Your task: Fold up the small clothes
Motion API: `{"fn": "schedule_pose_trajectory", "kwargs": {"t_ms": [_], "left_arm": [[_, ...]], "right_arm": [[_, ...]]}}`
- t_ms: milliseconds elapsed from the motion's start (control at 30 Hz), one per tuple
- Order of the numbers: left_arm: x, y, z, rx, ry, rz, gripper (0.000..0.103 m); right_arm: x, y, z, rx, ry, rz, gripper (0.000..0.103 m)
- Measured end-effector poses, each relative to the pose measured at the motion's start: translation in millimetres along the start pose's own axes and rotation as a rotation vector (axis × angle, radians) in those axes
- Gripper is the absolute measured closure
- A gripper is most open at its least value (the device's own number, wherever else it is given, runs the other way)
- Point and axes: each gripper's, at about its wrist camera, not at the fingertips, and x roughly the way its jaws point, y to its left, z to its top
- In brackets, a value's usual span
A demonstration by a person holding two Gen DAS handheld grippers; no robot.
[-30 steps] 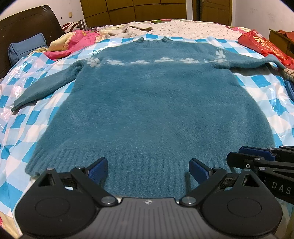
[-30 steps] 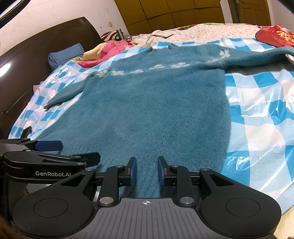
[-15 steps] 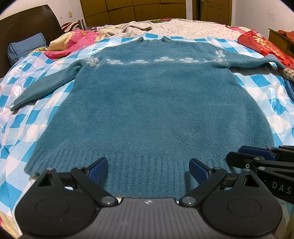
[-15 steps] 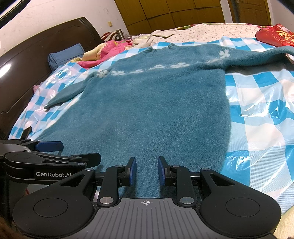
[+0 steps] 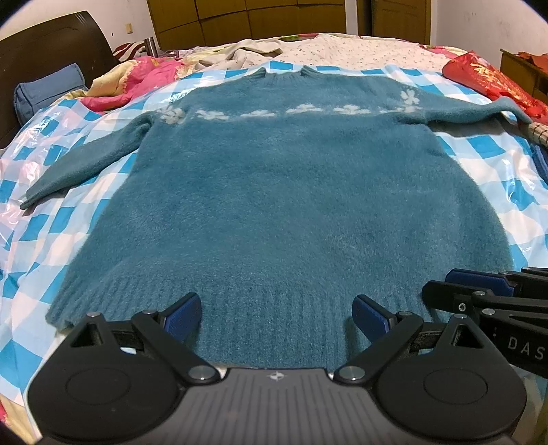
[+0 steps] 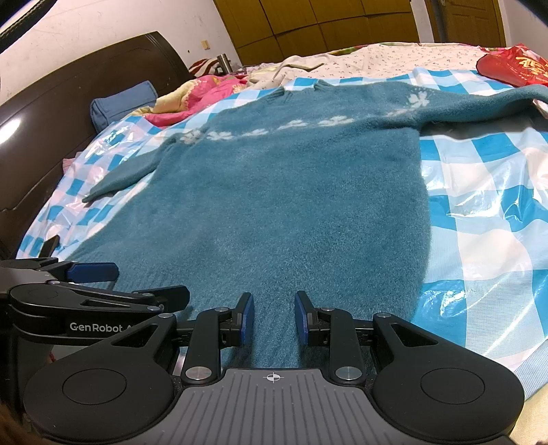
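- Hovering at the hem's left part, the left claw stood wide apart, gripping nothing.
- Teal sweater lay flat on the checkered bed cover.
- Right claw sat narrowly apart over the hem.

This is a bedroom in a home. A wide bed fills the view, with a dark wooden headboard at one side, a blue pillow against it, rumpled pink bedding and a floral sheet, and a blue-and-white checked plastic cover spread over the mattress. Behind the bed stands a wall of brown wooden wardrobe doors, next to a plain white wall with a switch on it.
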Motion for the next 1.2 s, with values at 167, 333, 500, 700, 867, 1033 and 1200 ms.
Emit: {"fn": "schedule_pose_trajectory", "kwargs": {"t_ms": [167,333,500,700,867,1033,1200], "left_arm": [[1.9,-1.7,-0.3,0.003,0.009,0.008,0.0],[0.6,-1.1,-0.8,0.009,0.006,0.004,0.0],[-6.4,-5.6,1.8,0.039,-0.021,-0.002,0.0],[-12.4,-13.7,13.7,0.078,-0.051,-0.037,0.0],[-2.9,-22.2,32.5,0.073,-0.043,-0.087,0.0],[4.1,-40.1,59.2,0.097,-0.077,-0.137,0.0],[17.8,-67.9,90.1,0.122,-0.106,-0.196,0.0]], "right_arm": [[0.1,0.7,-1.4,-0.003,0.0,-0.001,0.076],[-0.1,1.4,-2.3,-0.002,0.001,-0.001,0.075],[-2.1,0.0,-0.8,0.014,-0.003,0.003,0.075],[-9.7,-16.3,9.1,0.104,-0.032,0.004,0.073],[-12.4,-39.5,24.7,0.194,-0.057,-0.002,0.071],[-18.7,-81.6,61.2,0.273,-0.146,-0.07,0.067],[-19.9,-150.9,104.4,0.438,-0.281,-0.176,0.058]]}}
